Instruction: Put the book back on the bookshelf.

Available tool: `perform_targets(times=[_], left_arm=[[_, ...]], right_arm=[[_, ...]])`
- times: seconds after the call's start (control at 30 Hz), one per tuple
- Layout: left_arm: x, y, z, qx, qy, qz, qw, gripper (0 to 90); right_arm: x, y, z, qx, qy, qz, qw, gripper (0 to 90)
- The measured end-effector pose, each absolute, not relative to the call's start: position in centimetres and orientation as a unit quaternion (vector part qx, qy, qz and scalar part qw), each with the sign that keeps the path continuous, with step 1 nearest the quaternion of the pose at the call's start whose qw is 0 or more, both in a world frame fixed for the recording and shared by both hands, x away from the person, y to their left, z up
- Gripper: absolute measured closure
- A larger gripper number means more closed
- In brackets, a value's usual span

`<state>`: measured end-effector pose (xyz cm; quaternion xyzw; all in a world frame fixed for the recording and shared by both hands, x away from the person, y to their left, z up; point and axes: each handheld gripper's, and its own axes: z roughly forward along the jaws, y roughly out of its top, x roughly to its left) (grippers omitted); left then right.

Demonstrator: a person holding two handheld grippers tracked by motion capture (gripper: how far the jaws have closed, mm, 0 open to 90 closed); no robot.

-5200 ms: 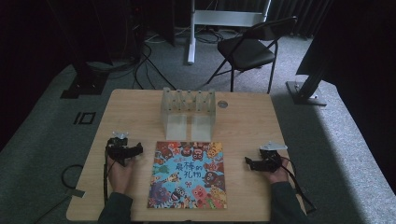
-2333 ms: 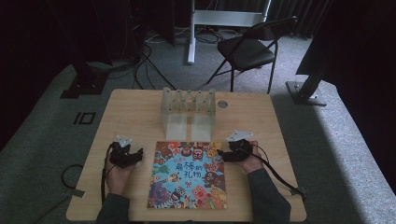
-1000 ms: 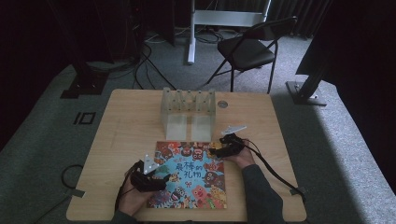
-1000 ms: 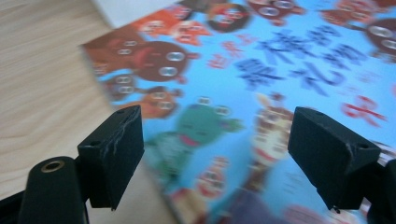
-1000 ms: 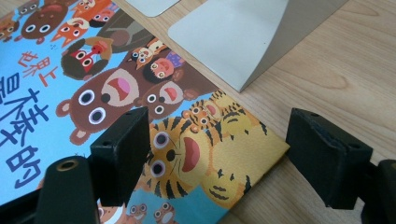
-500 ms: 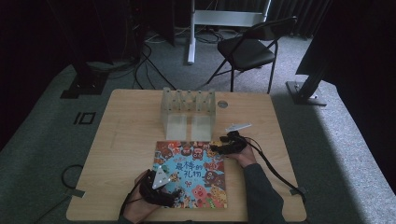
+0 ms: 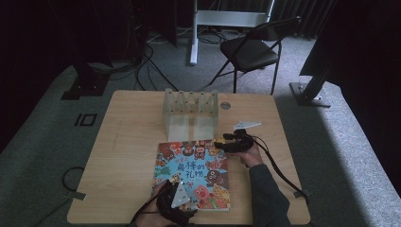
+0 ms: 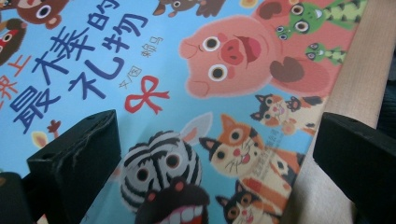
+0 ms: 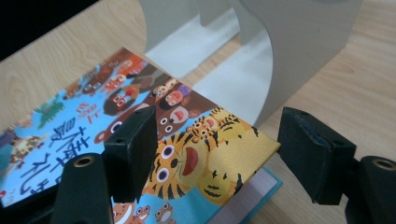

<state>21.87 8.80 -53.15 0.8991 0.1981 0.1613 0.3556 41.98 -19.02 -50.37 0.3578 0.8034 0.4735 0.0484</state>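
The right gripper, jaws apart and closing around the picture book's lifted far-right cover corner, opens it, while the left gripper, jaws apart and just opened wider, hovers over its near edge on the desk.

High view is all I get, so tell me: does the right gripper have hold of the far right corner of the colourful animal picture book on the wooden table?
Observer: Not yet. The right gripper has the tiger-printed cover corner between its black jaws. They have just been closing, but a gap still shows beside one jaw.
Operator: Is that cover off the pages?
Observer: Yes, the corner is raised, and a pale page shows beneath it.
Operator: And the left gripper?
Observer: Its jaws have just been opening. They stand wide over the zebra and cats on the colourful picture book and grip nothing. One jaw is over the bare wooden table.
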Motion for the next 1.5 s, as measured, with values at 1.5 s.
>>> perform_targets(times=[1.5], left_arm=[[21.5,9.7,-51.5,0.871,0.206,0.209,0.394,4.2]], right_arm=[[40.5,-17.1,-47.4,0.361,0.799,0.481,-0.015,47.9]])
